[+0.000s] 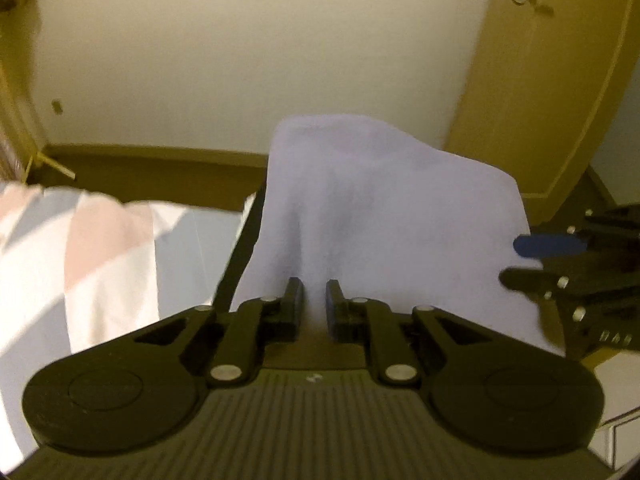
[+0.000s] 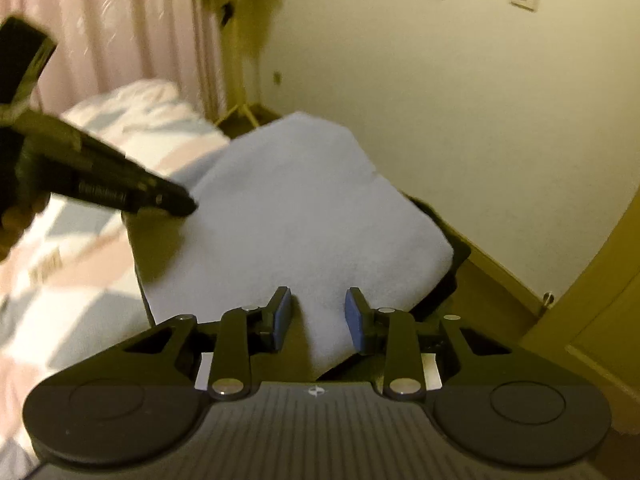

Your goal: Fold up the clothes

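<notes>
A pale blue cloth (image 1: 380, 208) (image 2: 304, 208) lies folded over a black flat support (image 2: 448, 292). My left gripper (image 1: 314, 300) has its fingers drawn close together with the cloth's near edge running up between them. From the right wrist view the left gripper (image 2: 180, 204) comes in from the left, its tip on the cloth's left edge. My right gripper (image 2: 319, 312) stands open, the cloth's near corner lying between its blue pads (image 2: 282, 316). In the left wrist view the right gripper (image 1: 520, 262) sits at the cloth's right edge, fingers apart.
A bed with pink, white and blue patterned bedding (image 1: 100, 248) (image 2: 80, 272) lies to the left. A cream wall rises behind, with a wooden door (image 1: 552, 100) at the right. A pink curtain (image 2: 100, 32) hangs at the far left. A hand (image 2: 16, 220) holds the left gripper.
</notes>
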`<state>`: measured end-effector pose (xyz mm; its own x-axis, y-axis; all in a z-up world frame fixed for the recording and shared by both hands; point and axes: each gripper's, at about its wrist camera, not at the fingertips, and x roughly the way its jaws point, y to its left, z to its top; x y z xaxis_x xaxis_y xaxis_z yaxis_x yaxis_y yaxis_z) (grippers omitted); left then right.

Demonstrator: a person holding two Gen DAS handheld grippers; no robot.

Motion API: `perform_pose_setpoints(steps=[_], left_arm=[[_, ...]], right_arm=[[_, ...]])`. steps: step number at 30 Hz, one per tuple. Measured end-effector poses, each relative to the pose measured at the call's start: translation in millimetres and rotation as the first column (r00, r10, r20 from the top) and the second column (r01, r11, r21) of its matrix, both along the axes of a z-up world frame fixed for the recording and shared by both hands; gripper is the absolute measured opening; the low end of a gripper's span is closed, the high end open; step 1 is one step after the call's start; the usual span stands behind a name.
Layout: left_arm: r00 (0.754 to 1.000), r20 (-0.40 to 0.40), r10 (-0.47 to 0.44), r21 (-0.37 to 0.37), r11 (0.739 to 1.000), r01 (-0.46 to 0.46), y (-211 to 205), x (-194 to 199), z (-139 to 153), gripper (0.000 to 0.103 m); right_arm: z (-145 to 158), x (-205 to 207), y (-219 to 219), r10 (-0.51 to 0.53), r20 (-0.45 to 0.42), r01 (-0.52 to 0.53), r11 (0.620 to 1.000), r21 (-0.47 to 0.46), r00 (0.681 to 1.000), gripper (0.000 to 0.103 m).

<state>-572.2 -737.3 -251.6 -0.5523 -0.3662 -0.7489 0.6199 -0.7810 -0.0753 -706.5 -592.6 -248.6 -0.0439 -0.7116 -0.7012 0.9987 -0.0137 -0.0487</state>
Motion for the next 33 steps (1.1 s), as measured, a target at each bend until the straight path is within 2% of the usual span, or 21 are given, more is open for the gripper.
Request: perform_pose_setpoints(steps=[2,5,9,11,12,14,15,17,21,23,25,27,29,33], left_arm=[[1.0,-0.02,0.022,0.022,1.0,-0.022,0,6,-2,0.011],[0.998,-0.038,0.053,0.056,0.997,-0.051,-4,12,0,0.011],[0.997,-0.004,0.074,0.031,0.997,-0.074,5,8,19,0.011],[0.995,0.014,0.1,0.021,0.995,-0.101,13,10,32,0.013],[0.993,0.024,0.114,0.016,0.993,-0.114,17,11,38,0.015],[0.989,0.046,0.142,0.026,0.989,-0.144,25,15,48,0.02],[0.987,0.041,0.156,0.039,0.987,-0.157,33,20,54,0.021],[0.983,0.037,0.18,0.061,0.981,-0.182,47,30,67,0.031],[0.971,0.063,0.23,0.079,0.969,-0.235,76,46,85,0.036],[0.965,0.072,0.253,0.084,0.962,-0.258,91,55,94,0.039],[0.961,0.071,0.267,0.078,0.959,-0.272,108,62,105,0.048],[0.957,0.072,0.28,0.065,0.957,-0.284,125,70,116,0.055],[0.952,0.084,0.293,0.032,0.954,-0.297,142,76,129,0.066],[0.944,0.096,0.315,-0.019,0.949,-0.314,173,89,151,0.075]], right_arm=[[-2,5,3,0.02,-0.026,-0.02,1.0,0.002,0.999,0.035],[2,4,2,0.003,-0.008,-0.003,1.0,0.005,1.0,0.036],[18,4,7,-0.016,0.006,0.016,1.0,-0.022,1.0,0.039],[31,4,15,-0.042,0.034,0.044,0.998,-0.044,0.999,0.044],[38,5,21,-0.058,0.043,0.061,0.997,-0.054,0.997,0.046],[49,7,31,-0.089,0.057,0.092,0.994,-0.061,0.994,0.057],[55,9,39,-0.111,0.071,0.116,0.991,-0.062,0.991,0.059],[64,12,52,-0.152,0.112,0.159,0.986,-0.054,0.982,0.062],[78,19,83,-0.212,0.212,0.227,0.973,-0.045,0.954,0.069],[88,24,98,-0.213,0.262,0.238,0.969,-0.066,0.941,0.079],[99,35,107,-0.218,0.261,0.246,0.966,-0.08,0.94,0.085],[111,44,118,-0.227,0.242,0.255,0.962,-0.092,0.943,0.086],[122,49,133,-0.244,0.24,0.275,0.956,-0.104,0.939,0.093],[138,58,158,-0.286,0.235,0.316,0.943,-0.102,0.929,0.1]])
